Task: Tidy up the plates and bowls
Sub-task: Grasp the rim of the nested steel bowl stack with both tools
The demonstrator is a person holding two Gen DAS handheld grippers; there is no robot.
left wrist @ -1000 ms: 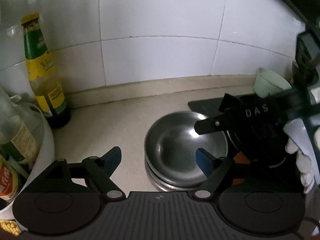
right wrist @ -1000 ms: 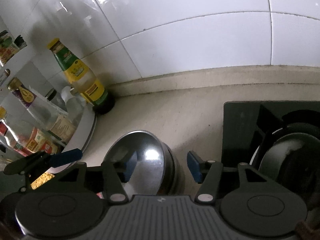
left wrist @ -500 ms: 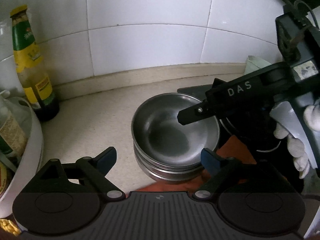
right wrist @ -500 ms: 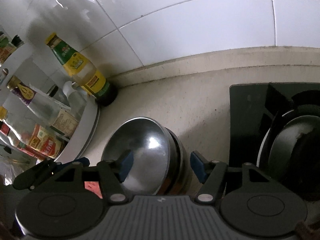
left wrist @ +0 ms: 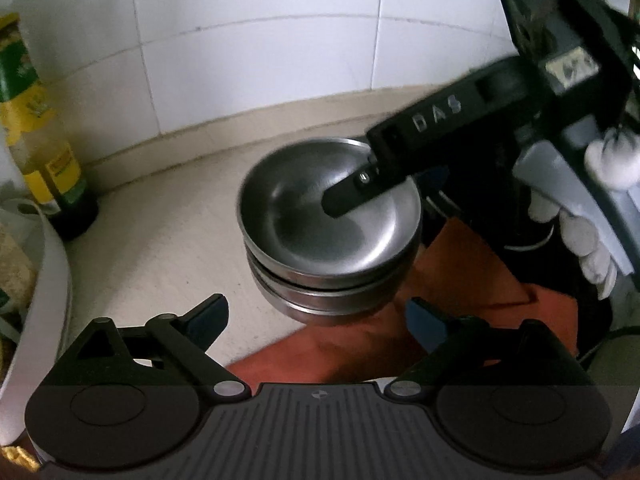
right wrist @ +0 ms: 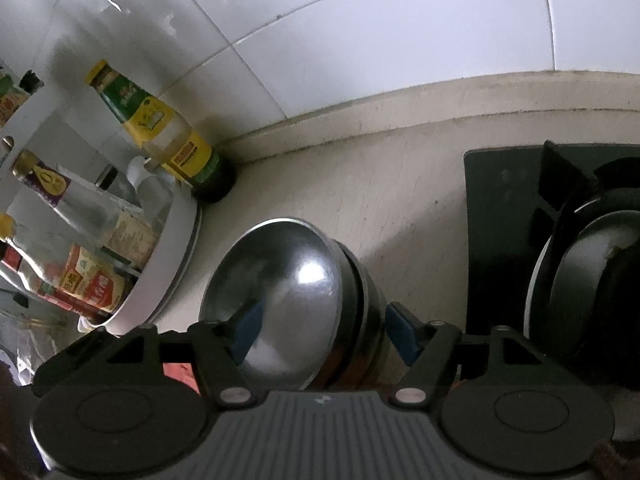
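A stack of steel bowls (left wrist: 328, 236) stands on the beige counter near its front edge. My left gripper (left wrist: 316, 318) hangs just short of the stack, its jaws opening wide with nothing between them. My right gripper (right wrist: 324, 330) straddles the stack's (right wrist: 288, 288) right wall. One blue pad is inside the top bowl and the other is outside, clear of the wall, with the jaws opening. In the left wrist view one black finger (left wrist: 352, 196) of the right gripper reaches over the top bowl, held by a white-gloved hand (left wrist: 580, 240).
A sauce bottle (right wrist: 160, 128) with a yellow-green label stands against the tiled wall at the left. Beside it is a white round rack (right wrist: 172, 264) full of bottles. A black stove (right wrist: 500, 200) with a dark pan (right wrist: 592, 292) is close on the right. Orange cloth (left wrist: 460, 288) shows below the counter edge.
My left gripper has drawn back from the bowl stack and sunk, its jaws spreading wider. The right gripper's jaws have spread apart around the stack's wall.
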